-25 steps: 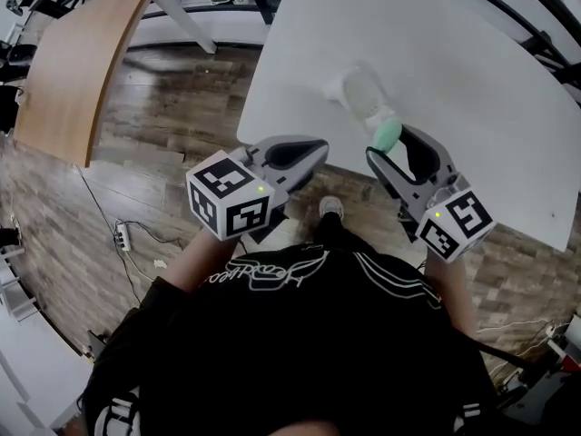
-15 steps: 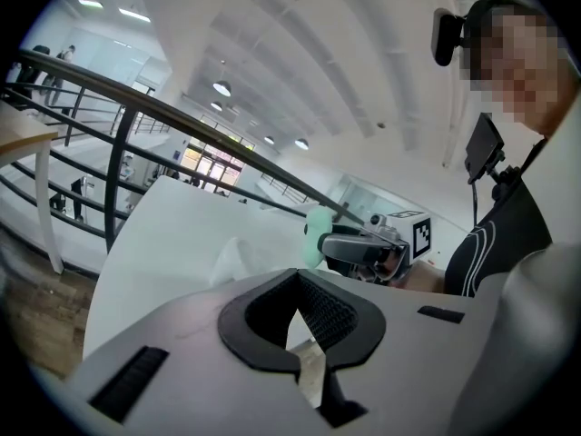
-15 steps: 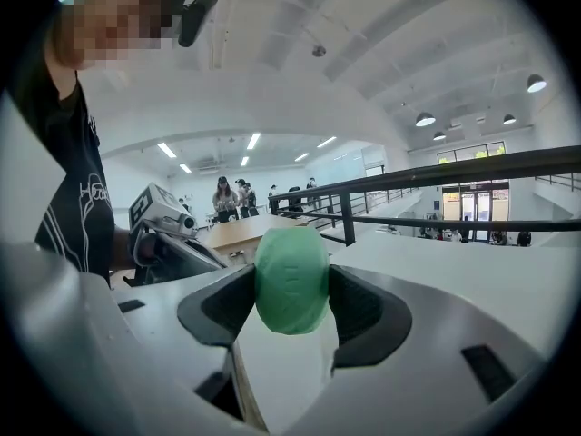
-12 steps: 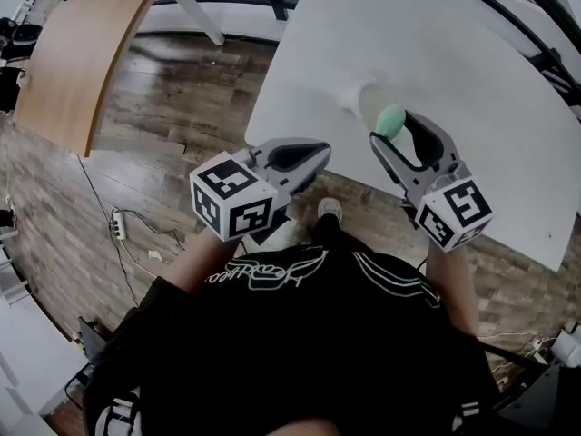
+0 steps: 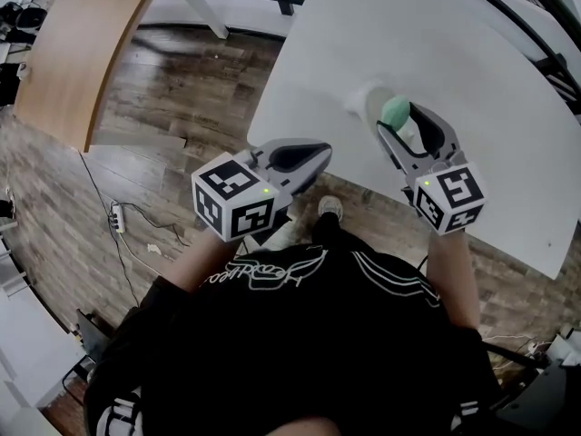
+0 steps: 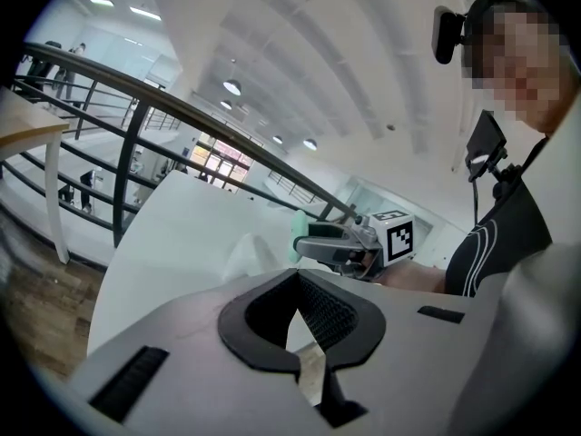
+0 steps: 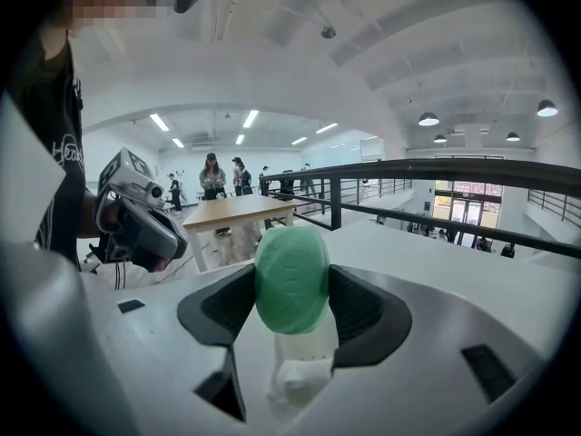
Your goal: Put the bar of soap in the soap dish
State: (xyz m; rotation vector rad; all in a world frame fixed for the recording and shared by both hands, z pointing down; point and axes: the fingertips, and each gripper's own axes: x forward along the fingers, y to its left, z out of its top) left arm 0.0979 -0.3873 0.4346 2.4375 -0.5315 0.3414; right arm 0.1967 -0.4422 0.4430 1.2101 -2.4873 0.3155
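The soap (image 7: 291, 278) is clamped between the fingers of the right gripper (image 5: 400, 123), just above the dish (image 5: 365, 99) on the white worktop (image 5: 454, 44). The left gripper (image 6: 292, 289) is closed on nothing, beside the worktop's edge.

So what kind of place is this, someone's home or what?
Not a home, probably a big open workspace or lab hall: a black railing runs past, the high white ceiling carries round lamps, and people stand by a wooden table.
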